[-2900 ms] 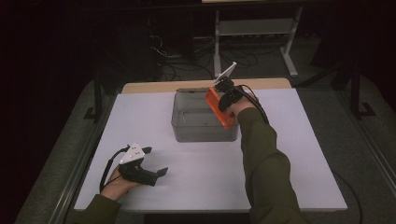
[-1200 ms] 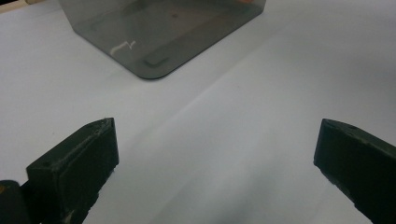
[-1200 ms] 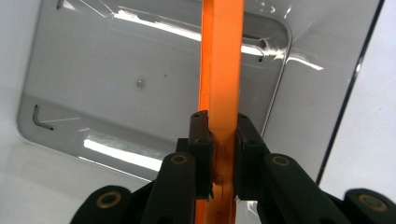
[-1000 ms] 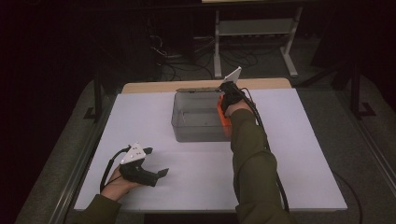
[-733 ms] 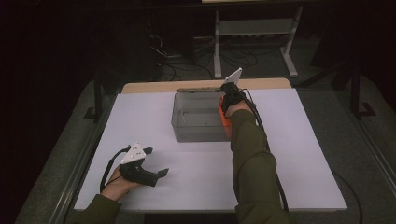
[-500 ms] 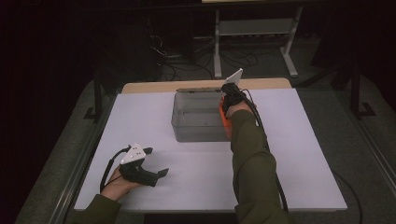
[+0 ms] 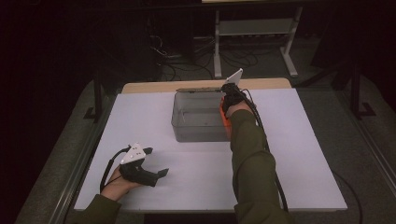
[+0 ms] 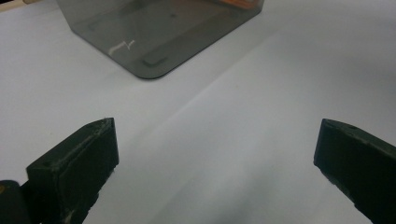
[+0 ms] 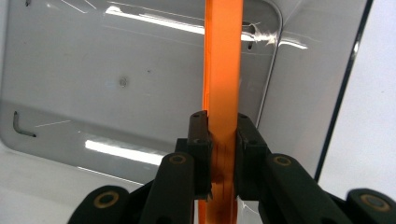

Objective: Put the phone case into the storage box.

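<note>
A smoky grey see-through bin (image 7: 198, 122) stands at the back middle of the white table (image 7: 303, 154). My right gripper (image 7: 227, 103) hangs over the bin's right side, shut on a thin orange plate (image 7: 223, 119). In the right gripper view the orange plate (image 9: 223, 70) stands edge-on between the pads of my right gripper (image 9: 223, 135), above the bin's floor and near its right wall (image 9: 303, 93). My left gripper (image 7: 156, 162) rests on the table at the front left, open and holding nothing. In the left gripper view its jaws (image 8: 217, 154) stand wide apart, facing the bin (image 8: 159, 32).
A strip of bare wooden tabletop (image 7: 154, 87) shows behind the white sheet. Beyond the table stand a metal shelf frame (image 7: 254, 32) and loose cables (image 7: 173, 53) on the dark floor. White surface stretches between the bin and my left gripper.
Since the earliest frame my right hand has shifted towards the bin's far right and the orange plate has turned more edge-on. Over the last second nothing has moved.
</note>
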`<state>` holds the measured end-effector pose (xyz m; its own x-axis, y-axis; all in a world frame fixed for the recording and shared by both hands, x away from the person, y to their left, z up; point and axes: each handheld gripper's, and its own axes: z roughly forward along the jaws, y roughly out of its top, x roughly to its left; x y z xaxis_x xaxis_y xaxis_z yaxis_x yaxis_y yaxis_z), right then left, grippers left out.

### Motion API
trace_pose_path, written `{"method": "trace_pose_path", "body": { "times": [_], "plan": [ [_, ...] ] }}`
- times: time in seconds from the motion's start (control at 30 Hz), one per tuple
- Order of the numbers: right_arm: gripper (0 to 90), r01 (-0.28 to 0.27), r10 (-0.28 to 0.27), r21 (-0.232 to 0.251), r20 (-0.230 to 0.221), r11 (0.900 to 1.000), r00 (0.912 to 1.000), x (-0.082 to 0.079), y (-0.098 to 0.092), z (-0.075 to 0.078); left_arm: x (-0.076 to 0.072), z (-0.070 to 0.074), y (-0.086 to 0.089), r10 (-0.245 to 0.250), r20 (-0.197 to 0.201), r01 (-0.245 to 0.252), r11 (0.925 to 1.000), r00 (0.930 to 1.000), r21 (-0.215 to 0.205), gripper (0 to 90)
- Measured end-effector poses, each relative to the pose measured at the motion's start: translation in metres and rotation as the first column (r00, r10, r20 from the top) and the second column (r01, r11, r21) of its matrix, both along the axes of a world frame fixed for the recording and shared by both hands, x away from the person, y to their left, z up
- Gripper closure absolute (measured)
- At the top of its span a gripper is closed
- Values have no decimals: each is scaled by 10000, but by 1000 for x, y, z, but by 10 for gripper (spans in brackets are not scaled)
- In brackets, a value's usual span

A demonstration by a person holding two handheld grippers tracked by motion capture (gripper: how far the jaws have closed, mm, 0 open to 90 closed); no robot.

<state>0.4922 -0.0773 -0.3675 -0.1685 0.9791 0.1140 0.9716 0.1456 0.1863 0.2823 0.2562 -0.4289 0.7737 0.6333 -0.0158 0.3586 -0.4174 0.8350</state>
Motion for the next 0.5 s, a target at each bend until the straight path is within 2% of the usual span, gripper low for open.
{"method": "trace_pose_path", "body": {
  "times": [0.5],
  "plan": [
    [760, -22, 22, -58, -65, 10000, 10000, 0, 1, 0, 0, 0, 0, 1, -3, -1, 10000, 10000, -16, 0]
  ]
}}
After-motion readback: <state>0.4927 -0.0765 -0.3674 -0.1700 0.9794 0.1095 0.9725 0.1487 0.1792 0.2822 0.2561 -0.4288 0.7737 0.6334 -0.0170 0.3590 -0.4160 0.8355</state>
